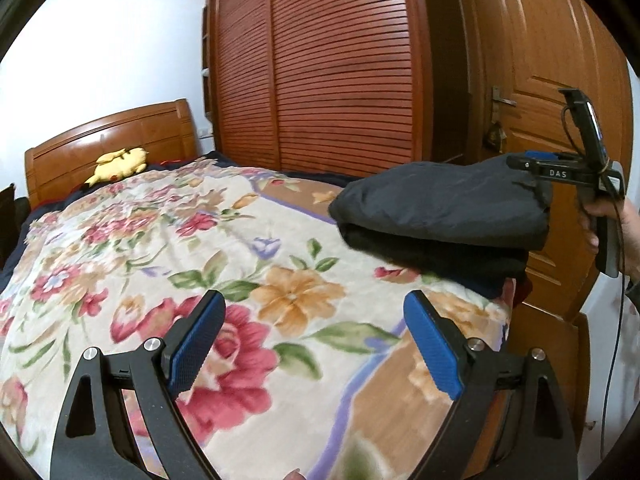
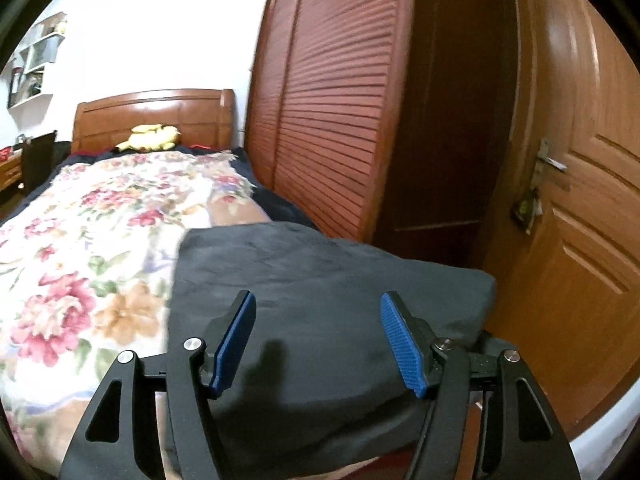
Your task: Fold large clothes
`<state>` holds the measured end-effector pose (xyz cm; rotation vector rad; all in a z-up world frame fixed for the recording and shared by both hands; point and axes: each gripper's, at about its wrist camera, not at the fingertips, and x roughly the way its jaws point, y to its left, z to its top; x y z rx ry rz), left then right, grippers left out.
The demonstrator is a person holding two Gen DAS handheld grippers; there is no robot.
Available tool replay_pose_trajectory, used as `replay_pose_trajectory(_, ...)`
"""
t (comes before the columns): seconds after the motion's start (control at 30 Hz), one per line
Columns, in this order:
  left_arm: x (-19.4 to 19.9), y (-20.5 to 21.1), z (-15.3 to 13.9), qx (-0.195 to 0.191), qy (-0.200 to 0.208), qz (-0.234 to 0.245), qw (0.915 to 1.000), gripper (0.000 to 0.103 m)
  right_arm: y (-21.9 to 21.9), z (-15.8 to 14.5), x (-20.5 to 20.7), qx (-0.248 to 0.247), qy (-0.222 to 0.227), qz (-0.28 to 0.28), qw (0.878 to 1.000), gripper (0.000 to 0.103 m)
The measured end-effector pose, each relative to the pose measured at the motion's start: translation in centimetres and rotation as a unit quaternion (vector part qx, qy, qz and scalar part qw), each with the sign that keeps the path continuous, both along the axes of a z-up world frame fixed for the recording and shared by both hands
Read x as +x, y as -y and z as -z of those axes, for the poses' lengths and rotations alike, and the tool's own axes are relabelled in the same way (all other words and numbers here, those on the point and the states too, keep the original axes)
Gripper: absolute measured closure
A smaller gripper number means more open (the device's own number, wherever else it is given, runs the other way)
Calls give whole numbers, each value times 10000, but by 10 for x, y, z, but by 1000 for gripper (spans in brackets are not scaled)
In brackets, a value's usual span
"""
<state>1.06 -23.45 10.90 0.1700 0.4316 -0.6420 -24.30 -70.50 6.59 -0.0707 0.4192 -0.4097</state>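
Left gripper (image 1: pixel 314 344): nearest my lens; its fingers stand wide apart over the floral blanket (image 1: pixel 160 240), nothing between them.
Right gripper (image 2: pixel 318 344): fingers parted above the garment, pads not pressing on it; I hold nothing here.
Folded dark garment (image 1: pixel 440 208): lies at the near right corner of the bed (image 1: pixel 108 136), folded into a thick stack of layers, close to the edge.
Handling: I judge it soft and limp, fairly bulky, probably a little slick on its outer face; layers may slide apart if lifted by one.
Where to grip: the folded edge facing the left gripper, pinching all layers together, with the other side supported.
Risk: a nudge toward the door (image 1: pixel 560 80) could tip it off the bed.
Containers: none open in view; the louvred wardrobe (image 1: pixel 320 60) is shut, contents hidden.
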Motion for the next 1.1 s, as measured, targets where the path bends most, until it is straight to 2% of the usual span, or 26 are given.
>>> replay_pose_trajectory(0.07, -1, -13, 3, -13, -15, -84, 10000, 12, -14, -5, -5, -9, 7, -131, 9999, 32)
replay_pose_trajectory(0.27, -4, -56, 15, 27, -47, -470, 9989, 12, -62, 19, 16, 170, -80, -664, 9976, 19)
replay_pose_trajectory(0.37, -3, -79, 24, 79, 14, -787, 9969, 12, -85, 31, 25, 328, -98, -996, 9944, 19)
replay_pose_trajectory(0.7, 14, -160, 68, 132, -225, -1689, 9853, 12, -166, 79, 59, 420, -261, -2057, 9774, 19)
replay_pose_trajectory(0.9, 23, -195, 86, 264, -301, -2123, 9764, 12, -197, 102, 74, 557, -343, -2436, 9677, 19)
replay_pose_trajectory(1.1, 20, -214, 89, 186, -221, -2374, 9710, 12, -212, 122, 100, 736, -359, -2622, 9615, 19)
